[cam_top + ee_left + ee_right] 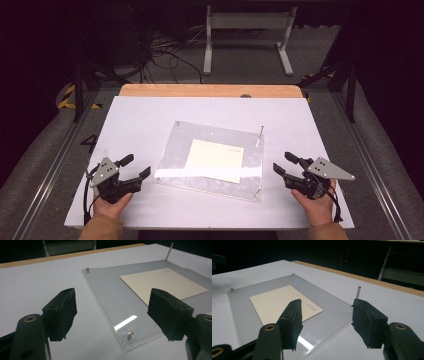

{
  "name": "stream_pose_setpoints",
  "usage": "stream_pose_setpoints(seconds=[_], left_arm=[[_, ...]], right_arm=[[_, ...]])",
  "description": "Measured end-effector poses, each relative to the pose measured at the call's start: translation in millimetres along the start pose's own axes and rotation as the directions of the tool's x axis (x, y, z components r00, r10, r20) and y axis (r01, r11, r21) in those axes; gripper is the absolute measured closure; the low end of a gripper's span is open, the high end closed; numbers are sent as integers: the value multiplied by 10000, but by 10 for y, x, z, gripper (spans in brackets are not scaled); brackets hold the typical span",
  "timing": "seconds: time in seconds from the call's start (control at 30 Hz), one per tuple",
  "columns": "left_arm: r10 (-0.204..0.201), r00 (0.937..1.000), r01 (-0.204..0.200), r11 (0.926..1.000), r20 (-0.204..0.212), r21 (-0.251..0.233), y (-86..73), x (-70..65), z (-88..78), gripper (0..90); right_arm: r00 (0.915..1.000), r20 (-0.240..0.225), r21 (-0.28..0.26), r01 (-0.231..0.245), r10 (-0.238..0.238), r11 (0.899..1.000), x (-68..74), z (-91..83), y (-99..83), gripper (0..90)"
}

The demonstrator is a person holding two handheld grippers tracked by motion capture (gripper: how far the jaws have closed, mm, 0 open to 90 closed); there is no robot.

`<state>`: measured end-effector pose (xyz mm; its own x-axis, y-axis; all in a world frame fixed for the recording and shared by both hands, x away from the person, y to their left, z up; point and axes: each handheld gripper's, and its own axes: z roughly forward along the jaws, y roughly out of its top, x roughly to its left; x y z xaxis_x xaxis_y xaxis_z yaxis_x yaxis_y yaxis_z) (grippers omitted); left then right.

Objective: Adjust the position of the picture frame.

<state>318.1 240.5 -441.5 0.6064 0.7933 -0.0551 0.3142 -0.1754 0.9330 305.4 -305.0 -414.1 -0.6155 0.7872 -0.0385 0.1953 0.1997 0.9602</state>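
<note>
My left claw [135, 167] rests on the white table [140, 120] with its jaws wide apart and nothing between them. My right claw [285, 163] is likewise spread and holds nothing. Between the two lies the clear square acrylic frame [175, 150], flat, a cream paper card [215, 159] apparently under its top sheet. Its near corner with a small metal stud [129, 335] sits just ahead of my left claw; a thin upright metal pin [358, 292] stands just beyond my right.
</note>
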Motion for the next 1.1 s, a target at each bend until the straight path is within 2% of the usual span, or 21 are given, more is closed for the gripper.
stream_pose_setpoints(seconds=[0.17,0.2,0.27,0.5,0.8,0.9,0.93,1.1], left_arm=[[-46,10000,46,10000,51,87,31,3,-7,244],[-64,9999,63,9999,83,146,38,4,-6,250],[-64,10000,63,9997,66,246,52,0,2,255],[36,9996,-47,9993,281,382,117,-24,50,295],[86,9988,-114,9982,475,597,150,-20,149,326],[38,9987,-72,9977,499,675,156,-13,164,328],[5,9985,-44,9974,550,720,161,-6,178,329],[-88,9982,37,9963,589,853,160,15,210,331]], right_arm=[[9997,-203,53,153,-152,9999,44,-18,47,417],[9989,-418,79,231,-227,9997,77,-27,76,419],[9984,-492,91,272,-267,9996,97,-34,90,422],[9914,-1209,345,538,-493,9980,264,-80,136,428],[9745,-2182,745,694,-517,9948,391,-94,127,439],[9706,-2358,942,733,-493,9929,410,-81,115,445],[9623,-2677,1176,822,-482,9897,437,-57,94,466],[9512,-3030,1732,1146,-578,9782,500,3,50,526]])
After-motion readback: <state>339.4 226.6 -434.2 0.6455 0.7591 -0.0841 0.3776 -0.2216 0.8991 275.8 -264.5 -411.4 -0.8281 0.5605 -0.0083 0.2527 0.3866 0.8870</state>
